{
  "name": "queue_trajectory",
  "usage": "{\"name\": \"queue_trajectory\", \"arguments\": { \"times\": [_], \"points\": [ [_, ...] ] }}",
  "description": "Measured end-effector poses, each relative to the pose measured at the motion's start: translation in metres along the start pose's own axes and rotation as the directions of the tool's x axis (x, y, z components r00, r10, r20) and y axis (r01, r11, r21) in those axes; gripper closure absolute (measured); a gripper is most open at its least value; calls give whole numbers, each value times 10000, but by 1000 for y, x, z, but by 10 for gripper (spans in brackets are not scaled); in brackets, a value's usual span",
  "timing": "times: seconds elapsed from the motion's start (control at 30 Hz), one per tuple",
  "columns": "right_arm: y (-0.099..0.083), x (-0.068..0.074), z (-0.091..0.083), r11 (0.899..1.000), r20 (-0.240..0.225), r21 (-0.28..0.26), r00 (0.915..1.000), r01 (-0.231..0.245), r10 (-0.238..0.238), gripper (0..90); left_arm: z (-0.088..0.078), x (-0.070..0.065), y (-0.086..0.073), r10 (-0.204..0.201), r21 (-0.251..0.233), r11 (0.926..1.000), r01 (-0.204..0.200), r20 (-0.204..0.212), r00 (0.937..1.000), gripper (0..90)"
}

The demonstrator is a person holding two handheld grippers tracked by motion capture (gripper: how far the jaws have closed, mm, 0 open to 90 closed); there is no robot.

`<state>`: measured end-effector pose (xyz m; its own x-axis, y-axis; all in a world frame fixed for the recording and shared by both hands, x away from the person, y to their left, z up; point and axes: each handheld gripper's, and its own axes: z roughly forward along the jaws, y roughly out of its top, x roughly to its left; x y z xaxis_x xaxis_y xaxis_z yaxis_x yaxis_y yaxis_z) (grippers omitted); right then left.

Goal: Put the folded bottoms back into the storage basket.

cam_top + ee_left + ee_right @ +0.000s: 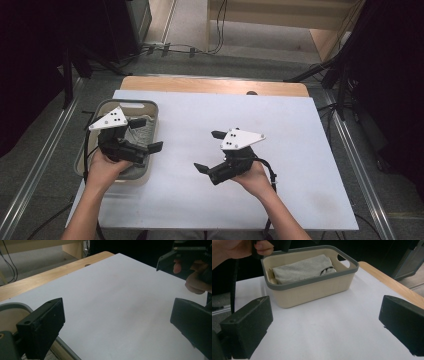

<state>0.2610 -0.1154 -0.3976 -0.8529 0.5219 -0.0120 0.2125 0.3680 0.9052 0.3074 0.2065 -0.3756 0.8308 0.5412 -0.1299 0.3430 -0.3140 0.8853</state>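
At the table's left edge, the left gripper point(146, 134) hovers wide open over the basket point(152, 108); the right gripper point(210, 151), equally spread and empty, hangs above bare white tabletop point(300, 160).

A white sheet point(300, 165) covers a wooden table point(215, 85) at frame centre. Grey floor point(210, 62) lies beyond, with cables point(180, 48) at upper centre, pale wooden furniture point(280, 17) at upper right and dark stands at both edges.

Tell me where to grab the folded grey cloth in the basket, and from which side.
Take the folded grey cloth at its bunched end near the handle cutout, coming straight down from above. It lies flat inside the beige plastic basket with the grey rim, whose walls likely block any sideways approach. The left claw, open, is nearest.
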Motion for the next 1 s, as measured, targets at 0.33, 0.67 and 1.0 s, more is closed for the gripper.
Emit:
{"name": "queue_trajectory", "arguments": {
  "times": [0.33,0.67,1.0],
  "points": [
    [-17,-4,-19,9992,257,175,9990,356,-360,0,4,-5,-9,-35,98,9999,33,150,9999,0],
    [-34,-14,-44,9998,611,-205,9981,-8,20,0,8,-10,-15,34,227,9997,-41,282,9996,0],
    [-49,-21,-62,9997,916,-180,9956,-182,198,0,11,-15,-20,256,257,9993,-264,310,9992,0]
  ]
}}
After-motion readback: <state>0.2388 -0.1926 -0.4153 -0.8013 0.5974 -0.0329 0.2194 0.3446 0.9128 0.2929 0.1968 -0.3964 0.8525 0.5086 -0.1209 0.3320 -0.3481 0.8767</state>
